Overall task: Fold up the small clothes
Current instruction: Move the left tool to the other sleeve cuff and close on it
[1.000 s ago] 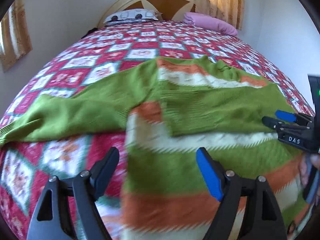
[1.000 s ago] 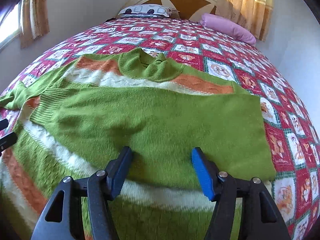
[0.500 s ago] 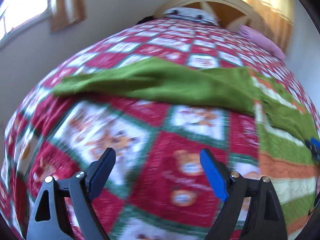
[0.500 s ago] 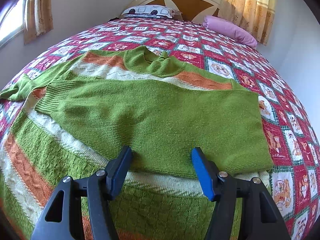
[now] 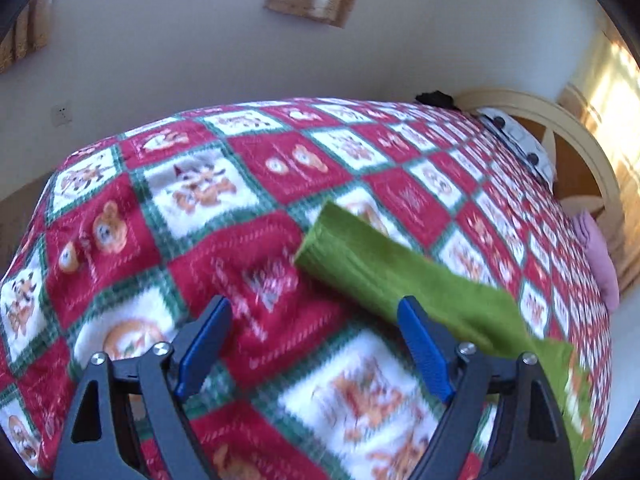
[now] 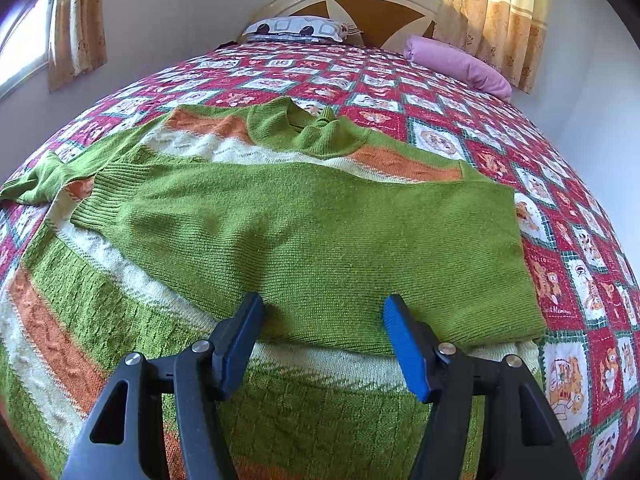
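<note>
A green sweater [image 6: 312, 236] with orange and cream stripes lies flat on the bed. Its right sleeve is folded across the chest. My right gripper [image 6: 322, 344] is open and empty, hovering just above the lower edge of that folded sleeve. The other sleeve [image 5: 392, 276] stretches out over the quilt, its cuff to the upper left. My left gripper [image 5: 312, 348] is open and empty, just short of that sleeve, with its right finger [image 5: 424, 348] at the sleeve's near edge.
The bed carries a red, white and green patchwork quilt [image 6: 472, 120]. A patterned pillow [image 6: 296, 30] and a pink pillow [image 6: 456, 64] lie by the wooden headboard [image 6: 360, 4]. Walls and curtains surround the bed; the quilt's left edge [image 5: 36, 216] drops off near the wall.
My left gripper has swung left from the sweater's body out to the spread sleeve's cuff. My right gripper has drawn back slightly and stays open.
</note>
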A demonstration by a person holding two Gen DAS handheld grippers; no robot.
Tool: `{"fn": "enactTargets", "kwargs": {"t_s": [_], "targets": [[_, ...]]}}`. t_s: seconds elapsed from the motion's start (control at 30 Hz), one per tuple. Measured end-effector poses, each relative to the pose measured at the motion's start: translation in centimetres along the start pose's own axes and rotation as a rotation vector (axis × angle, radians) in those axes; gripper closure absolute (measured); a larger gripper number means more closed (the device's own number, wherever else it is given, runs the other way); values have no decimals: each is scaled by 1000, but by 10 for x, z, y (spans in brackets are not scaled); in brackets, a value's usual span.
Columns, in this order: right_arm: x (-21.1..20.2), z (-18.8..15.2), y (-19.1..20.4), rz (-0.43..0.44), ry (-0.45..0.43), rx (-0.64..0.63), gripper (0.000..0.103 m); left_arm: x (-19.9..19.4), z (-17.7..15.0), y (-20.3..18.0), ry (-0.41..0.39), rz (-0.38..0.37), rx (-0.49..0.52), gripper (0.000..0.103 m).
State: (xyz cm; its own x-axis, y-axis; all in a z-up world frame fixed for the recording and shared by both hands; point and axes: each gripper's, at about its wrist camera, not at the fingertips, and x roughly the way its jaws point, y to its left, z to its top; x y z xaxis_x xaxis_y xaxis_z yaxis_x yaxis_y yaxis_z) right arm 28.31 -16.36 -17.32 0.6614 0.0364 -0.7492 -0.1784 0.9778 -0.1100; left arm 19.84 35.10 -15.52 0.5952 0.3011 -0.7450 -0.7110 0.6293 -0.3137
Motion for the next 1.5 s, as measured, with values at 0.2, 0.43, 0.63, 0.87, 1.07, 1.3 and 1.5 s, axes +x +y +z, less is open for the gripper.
{"fn": "enactTargets", "kwargs": {"t_s": [0.2, 0.43, 0.63, 0.87, 1.07, 1.3, 1.5], "targets": [[0, 0, -2, 6, -4, 8, 39, 28, 8, -8, 35, 28, 0, 32], [0, 1, -2, 8, -6, 12, 39, 36, 10, -23, -22, 107, 126, 89], [0, 0, -2, 8, -6, 12, 39, 30, 14, -27, -41, 109, 184, 91], [0, 1, -2, 9, -8, 14, 39, -1, 25, -45, -114, 72, 227, 92], [0, 1, -2, 17, -10, 23, 38, -27, 35, -65, -152, 20, 253, 92], [-1, 1, -7, 43, -20, 49, 38, -49, 35, -91, -149, -57, 261, 92], [-2, 0, -7, 58, -27, 67, 37, -74, 36, -121, -173, -121, 292, 92]]}}
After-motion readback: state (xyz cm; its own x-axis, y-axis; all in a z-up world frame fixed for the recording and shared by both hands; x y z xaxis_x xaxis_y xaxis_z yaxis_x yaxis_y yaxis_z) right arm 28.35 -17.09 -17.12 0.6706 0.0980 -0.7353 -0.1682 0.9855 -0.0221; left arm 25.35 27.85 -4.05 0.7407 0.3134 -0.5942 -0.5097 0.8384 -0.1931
